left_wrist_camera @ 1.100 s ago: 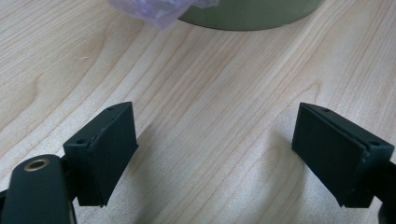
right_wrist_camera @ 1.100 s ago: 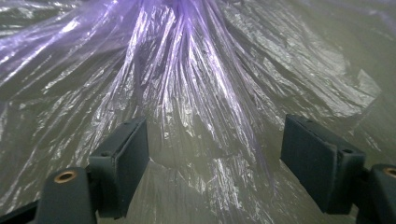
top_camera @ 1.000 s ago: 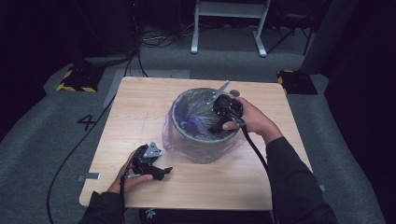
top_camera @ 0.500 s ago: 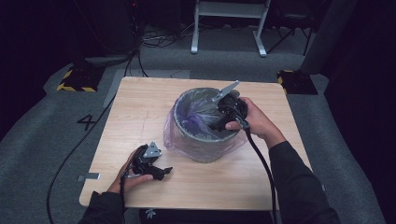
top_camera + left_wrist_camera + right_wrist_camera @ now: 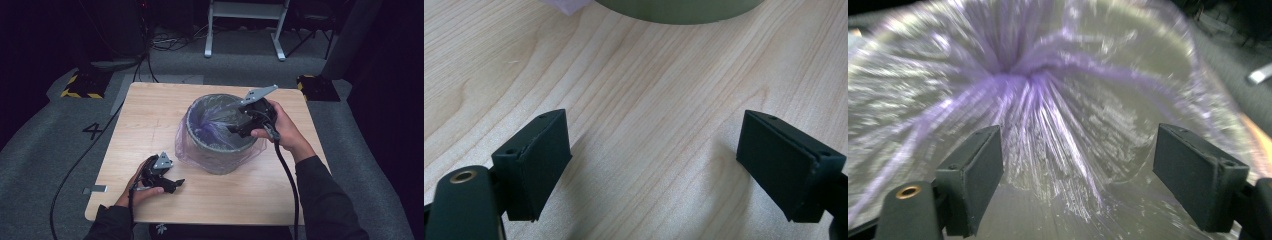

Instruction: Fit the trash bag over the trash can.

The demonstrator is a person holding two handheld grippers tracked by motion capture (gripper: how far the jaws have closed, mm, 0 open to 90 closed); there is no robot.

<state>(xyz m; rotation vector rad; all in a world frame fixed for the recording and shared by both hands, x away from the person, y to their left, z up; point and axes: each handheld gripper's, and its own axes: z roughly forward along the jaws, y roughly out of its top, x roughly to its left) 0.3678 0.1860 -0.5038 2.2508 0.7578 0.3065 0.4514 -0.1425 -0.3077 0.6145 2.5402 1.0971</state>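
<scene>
A grey round bin (image 5: 218,160) stands in the middle of the wooden table (image 5: 145,125), lined with a thin purple plastic bag (image 5: 212,122) whose edge hangs over the rim. My right gripper (image 5: 235,129) hovers over the bin's right rim, open, aimed into the bag (image 5: 1038,100); nothing sits between its pads (image 5: 975,170). My left gripper (image 5: 175,185) rests low on the table near the front left, open and holding nothing. Its view shows bare wood (image 5: 649,125) between the pads (image 5: 544,155) and the bin's base (image 5: 674,10) ahead.
A metal stand (image 5: 245,30) and cables lie on the grey floor beyond the table. Yellow-black striped blocks (image 5: 80,85) sit at the floor's left and right. A small grey tag (image 5: 95,189) lies off the table's front left corner.
The right gripper has lifted and drawn back toward the bin's right rim from deeper over the bag. The left gripper has stayed put.
</scene>
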